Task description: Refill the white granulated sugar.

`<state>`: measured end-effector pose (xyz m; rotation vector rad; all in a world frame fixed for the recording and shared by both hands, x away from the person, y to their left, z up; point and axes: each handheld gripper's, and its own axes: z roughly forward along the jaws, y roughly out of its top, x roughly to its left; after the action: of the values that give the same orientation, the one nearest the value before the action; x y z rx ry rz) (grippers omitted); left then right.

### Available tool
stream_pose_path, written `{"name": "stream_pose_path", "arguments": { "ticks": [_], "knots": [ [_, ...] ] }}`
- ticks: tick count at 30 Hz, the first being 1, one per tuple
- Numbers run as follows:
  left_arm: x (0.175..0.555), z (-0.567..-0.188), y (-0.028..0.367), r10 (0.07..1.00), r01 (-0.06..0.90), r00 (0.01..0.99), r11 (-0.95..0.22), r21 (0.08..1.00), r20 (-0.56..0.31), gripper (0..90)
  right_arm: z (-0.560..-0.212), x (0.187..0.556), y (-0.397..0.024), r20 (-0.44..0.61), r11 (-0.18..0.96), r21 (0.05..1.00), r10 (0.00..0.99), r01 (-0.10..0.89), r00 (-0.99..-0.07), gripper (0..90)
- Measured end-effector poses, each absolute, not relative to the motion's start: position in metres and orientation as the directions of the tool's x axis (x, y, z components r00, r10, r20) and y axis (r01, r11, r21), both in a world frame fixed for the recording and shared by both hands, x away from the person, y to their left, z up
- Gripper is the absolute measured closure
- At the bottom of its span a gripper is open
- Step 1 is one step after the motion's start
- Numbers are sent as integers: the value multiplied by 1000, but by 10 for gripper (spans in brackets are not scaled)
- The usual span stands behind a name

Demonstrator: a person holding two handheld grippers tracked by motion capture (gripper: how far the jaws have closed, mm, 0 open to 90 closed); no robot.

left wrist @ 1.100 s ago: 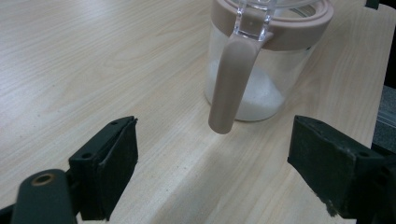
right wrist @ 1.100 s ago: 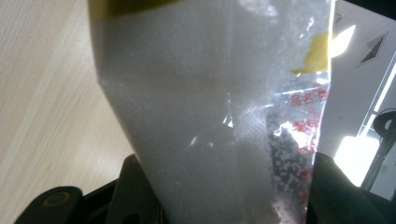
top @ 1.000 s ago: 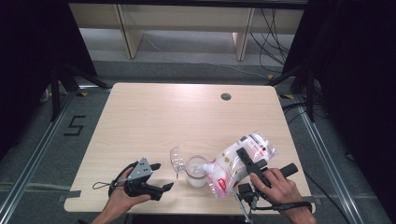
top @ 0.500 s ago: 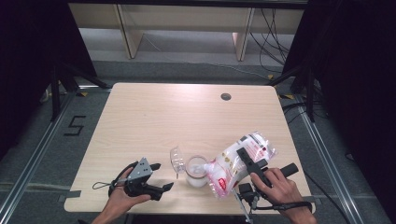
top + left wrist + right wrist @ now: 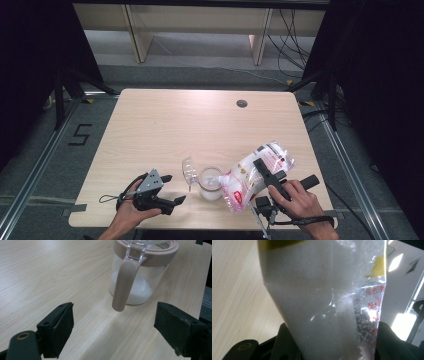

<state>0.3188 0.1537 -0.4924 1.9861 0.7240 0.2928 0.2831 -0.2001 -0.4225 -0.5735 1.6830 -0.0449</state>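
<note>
Clear plastic bag (image 5: 255, 172) of white grains is clamped between the right gripper (image 5: 270, 172) jaws, tilted over the jar (image 5: 210, 183) near the table's (image 5: 200, 120) front edge. The left gripper (image 5: 167, 192) is held wide, empty, beside it; the far tabletop is left free.

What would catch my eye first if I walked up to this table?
Near the front edge, the right gripper holds a clear bag of white grains tipped over a small open jar, partly filled with the same white stuff. The left gripper rests open beside the jar.
</note>
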Motion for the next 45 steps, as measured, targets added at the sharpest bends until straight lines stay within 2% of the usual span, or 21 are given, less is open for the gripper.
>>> {"name": "stream_pose_path", "arguments": {
  "ticks": [4, 21, 25, 45],
  "knots": [
    [319, -493, 153, 601, 371, 793, -346, 862, -100, 154, -424, 282, -202, -927, 892, -316, -362, -324, -94, 604],
    [318, -493, 152, 605, 372, 790, -346, 861, -98, 154, -421, 283, -200, -916, 871, -349, -394, -345, -69, 609],
    [319, -493, 153, 601, 370, 793, -350, 860, -97, 154, -423, 282, -201, -926, 888, -321, -367, -329, -86, 610],
    [319, -492, 153, 600, 370, 794, -347, 862, -99, 154, -421, 282, -201, -920, 877, -338, -384, -341, -74, 613]
  ]
}}
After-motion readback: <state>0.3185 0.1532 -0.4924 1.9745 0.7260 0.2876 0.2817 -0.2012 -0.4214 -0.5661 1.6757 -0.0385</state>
